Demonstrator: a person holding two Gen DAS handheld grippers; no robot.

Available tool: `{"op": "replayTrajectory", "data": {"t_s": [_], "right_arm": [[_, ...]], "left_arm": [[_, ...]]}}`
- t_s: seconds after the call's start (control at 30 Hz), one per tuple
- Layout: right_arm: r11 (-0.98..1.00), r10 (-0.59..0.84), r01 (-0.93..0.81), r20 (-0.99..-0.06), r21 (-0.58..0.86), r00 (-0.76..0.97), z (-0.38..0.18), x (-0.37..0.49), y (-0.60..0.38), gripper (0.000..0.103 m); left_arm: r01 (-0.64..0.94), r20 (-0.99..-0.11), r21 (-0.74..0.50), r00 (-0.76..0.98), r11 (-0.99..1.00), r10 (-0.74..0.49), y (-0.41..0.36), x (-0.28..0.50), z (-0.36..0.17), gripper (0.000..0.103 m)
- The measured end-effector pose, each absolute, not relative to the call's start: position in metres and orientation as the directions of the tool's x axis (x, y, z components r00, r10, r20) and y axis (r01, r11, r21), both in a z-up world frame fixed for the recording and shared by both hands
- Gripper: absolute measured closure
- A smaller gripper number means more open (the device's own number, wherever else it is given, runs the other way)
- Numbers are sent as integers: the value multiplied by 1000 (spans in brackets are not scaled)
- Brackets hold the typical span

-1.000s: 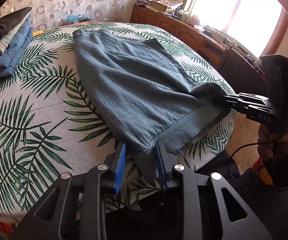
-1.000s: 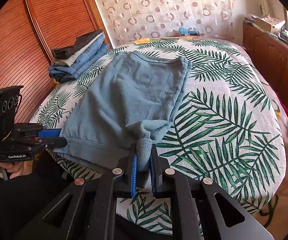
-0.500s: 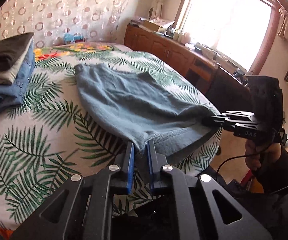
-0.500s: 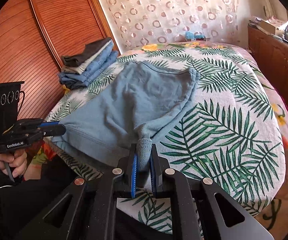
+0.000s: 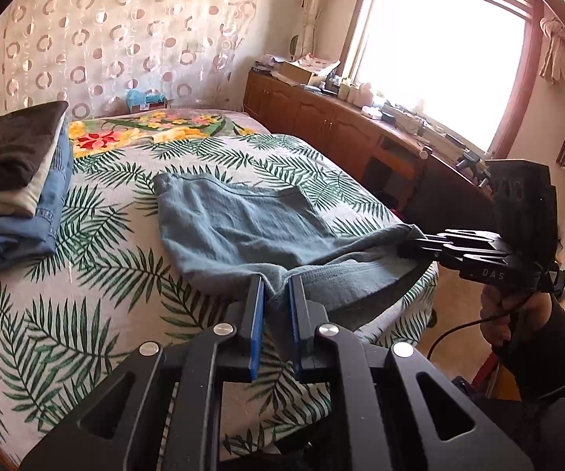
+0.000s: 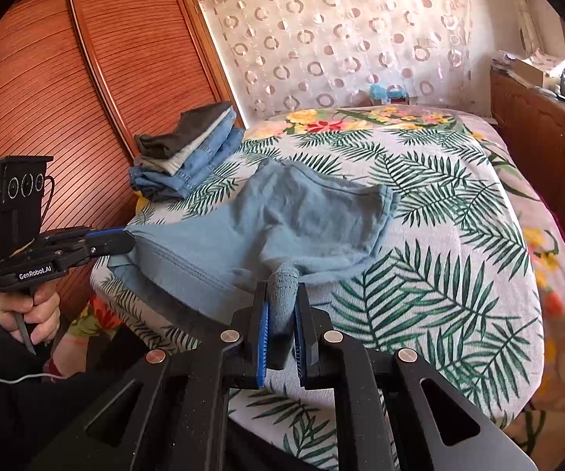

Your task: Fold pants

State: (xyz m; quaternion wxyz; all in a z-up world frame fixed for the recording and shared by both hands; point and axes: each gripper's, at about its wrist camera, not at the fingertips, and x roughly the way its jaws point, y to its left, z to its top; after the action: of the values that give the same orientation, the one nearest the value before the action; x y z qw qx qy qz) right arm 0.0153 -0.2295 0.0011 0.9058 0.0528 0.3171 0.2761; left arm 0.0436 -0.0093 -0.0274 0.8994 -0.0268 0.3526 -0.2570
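Both grippers are pinching the near hem of the blue-grey pants (image 5: 243, 231): the left gripper (image 5: 276, 294) is clamping one corner, the right gripper (image 6: 282, 298) the other, the cloth trailing ahead onto the palm-print bedspread (image 5: 86, 274). Since a second ago the left jaws have narrowed onto the fabric and the hem is rising off the bed, while the stack of folded clothes (image 5: 19, 180) is sitting ahead-left.

Ahead of both jaws the bedspread (image 6: 451, 235) lies bare past the far edge of the pants (image 6: 302, 216), open to the curtain (image 5: 117, 39). Left of the left gripper (image 5: 274, 294) a stack of folded clothes (image 5: 15, 188) sits on the bed; wardrobe doors (image 6: 86, 78) wall that side. Right of the right gripper (image 6: 282, 302), bare bedspread, then a wooden cabinet (image 6: 549, 137) beyond the bed edge.
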Motion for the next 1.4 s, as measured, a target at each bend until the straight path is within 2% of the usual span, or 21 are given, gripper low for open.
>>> {"op": "replayTrajectory", "data": {"t_s": [0.77,1.23,1.3,1.37,1.4], "right_arm": [[897,438,-391,-522,206,732,6,122,-194,92],[907,417,-369,-567,204,711,-18,160,-178,92],[907,416,-368,-572,205,707,-20,162,-178,92],[907,416,-366,-576,208,703,-22,164,-179,92],[907,415,-366,-578,207,702,-23,164,-179,92]], "left_arm": [[382,-592,-205,685,901,-425,-9,140,-24,90],[351,-637,-163,676,922,-370,-16,156,-45,90],[347,-643,-161,673,924,-365,-16,156,-46,84],[342,-644,-155,676,927,-357,-15,155,-47,66],[341,-643,-152,679,928,-355,-15,153,-46,63]]}}
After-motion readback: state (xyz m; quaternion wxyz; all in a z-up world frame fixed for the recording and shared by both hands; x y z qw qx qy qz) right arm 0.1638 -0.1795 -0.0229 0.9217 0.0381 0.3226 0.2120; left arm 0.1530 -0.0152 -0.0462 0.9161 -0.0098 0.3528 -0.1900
